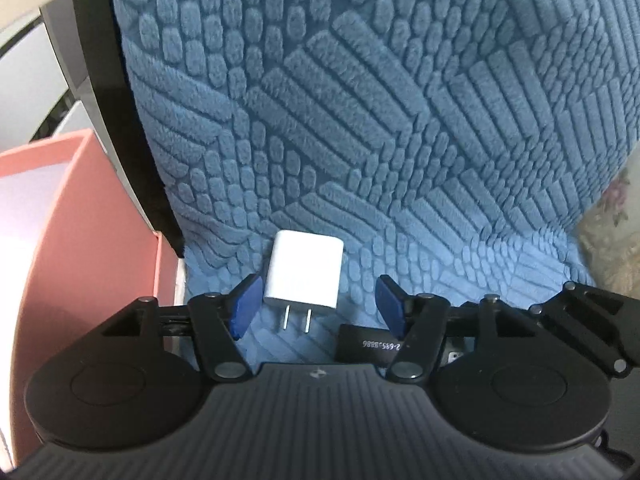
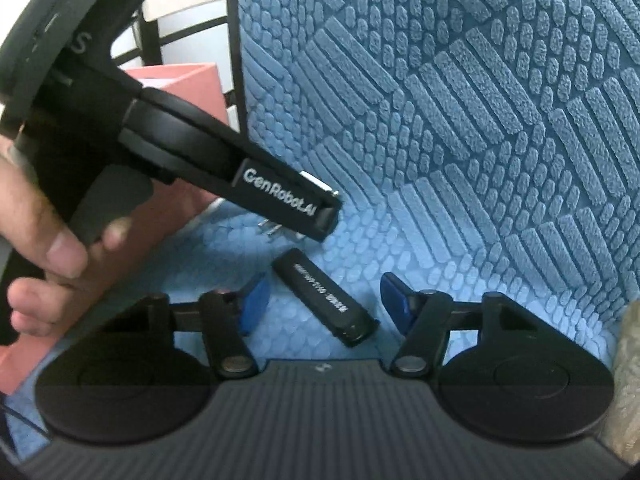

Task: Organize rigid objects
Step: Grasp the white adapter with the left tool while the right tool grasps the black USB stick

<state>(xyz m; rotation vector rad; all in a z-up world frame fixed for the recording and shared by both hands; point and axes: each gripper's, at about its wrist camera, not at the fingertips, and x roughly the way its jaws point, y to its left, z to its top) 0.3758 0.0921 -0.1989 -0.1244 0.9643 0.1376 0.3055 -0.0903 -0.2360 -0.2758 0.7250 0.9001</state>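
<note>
A home, by the look of it. The things lie on a soft blue plush cover [image 1: 400,120] with a raised pattern of bars and pebbles, like a sofa or chair throw, rising as a backrest beyond the jaws. To the right of the jaws a floral fabric [image 1: 616,216] shows. To their left stands a pink box [image 1: 92,240].
</note>
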